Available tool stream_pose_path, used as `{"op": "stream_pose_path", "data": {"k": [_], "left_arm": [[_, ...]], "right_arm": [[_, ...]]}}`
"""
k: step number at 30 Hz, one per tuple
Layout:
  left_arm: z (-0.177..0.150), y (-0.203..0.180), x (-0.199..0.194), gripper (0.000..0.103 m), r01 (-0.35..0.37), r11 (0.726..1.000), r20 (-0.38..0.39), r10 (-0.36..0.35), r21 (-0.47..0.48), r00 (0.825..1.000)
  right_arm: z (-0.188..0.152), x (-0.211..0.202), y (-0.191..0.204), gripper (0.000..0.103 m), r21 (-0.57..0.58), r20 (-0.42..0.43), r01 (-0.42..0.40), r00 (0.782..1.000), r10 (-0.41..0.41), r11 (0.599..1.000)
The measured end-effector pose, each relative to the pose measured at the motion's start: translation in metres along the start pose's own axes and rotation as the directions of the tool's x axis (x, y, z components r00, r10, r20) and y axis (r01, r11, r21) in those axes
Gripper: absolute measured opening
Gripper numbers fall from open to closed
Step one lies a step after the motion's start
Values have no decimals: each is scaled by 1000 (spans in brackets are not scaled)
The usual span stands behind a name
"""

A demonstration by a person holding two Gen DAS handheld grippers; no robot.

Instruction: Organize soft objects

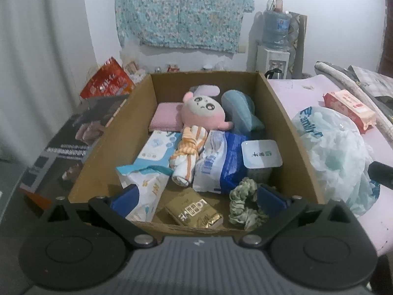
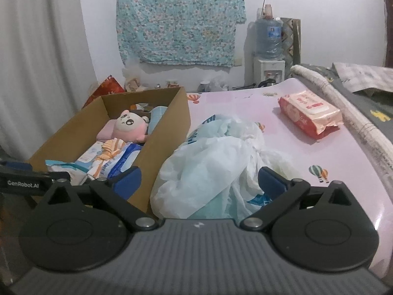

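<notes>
Wide-open right gripper (image 2: 199, 179) hangs empty over the crumpled white plastic bag (image 2: 208, 162), apparently nearest, beside the brown cardboard box (image 2: 169, 113)

left tongs (image 1: 196, 198): standing wide apart, blue pads (image 1: 124, 196) spread, nothing sitting between them, pointing forward and tilting downward | right tongs (image 2: 199, 184): standing at full spread, blue pads (image 2: 271, 180) pressing on nothing, pointing forward and tilting slightly downward
</notes>
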State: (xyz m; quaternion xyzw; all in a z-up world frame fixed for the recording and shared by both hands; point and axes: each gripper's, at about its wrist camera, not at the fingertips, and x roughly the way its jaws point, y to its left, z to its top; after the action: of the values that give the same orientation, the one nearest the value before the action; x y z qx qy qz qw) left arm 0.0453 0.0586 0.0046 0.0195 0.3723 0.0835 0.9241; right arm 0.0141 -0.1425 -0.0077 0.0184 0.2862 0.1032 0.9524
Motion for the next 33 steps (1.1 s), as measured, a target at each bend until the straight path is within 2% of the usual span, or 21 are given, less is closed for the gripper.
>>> {"op": "stream_pose_path", "data": {"k": [4,8,15,23,28,33], "left_arm": [[0,-6,-5,103,-35,999,20,34,41,999],[0,-14,-4,103,-59,995,1,59,86,998],[-5,-19,-6,103,0,994,21,-2,111,1000],[-5,-13,-6,103,-2,998,19,1,64,1000],[-5,-7,-7,103,16,999,-1,-16,45,1000],[-6,-1,-4,103,-8,999,-41,10,48,999]], "right_arm": [[-2,-6,10,102,-23,11,42,999,-42,999],[-6,-15,21,102,-58,47,138,990,-135,989],[-13,-30,36,102,-110,102,267,961,-256,958],[-13,-24,30,102,-16,-2,179,984,-179,984],[-15,-13,31,102,5,-66,143,988,-143,990],[-16,-5,29,102,34,-105,137,986,-133,990]]}}
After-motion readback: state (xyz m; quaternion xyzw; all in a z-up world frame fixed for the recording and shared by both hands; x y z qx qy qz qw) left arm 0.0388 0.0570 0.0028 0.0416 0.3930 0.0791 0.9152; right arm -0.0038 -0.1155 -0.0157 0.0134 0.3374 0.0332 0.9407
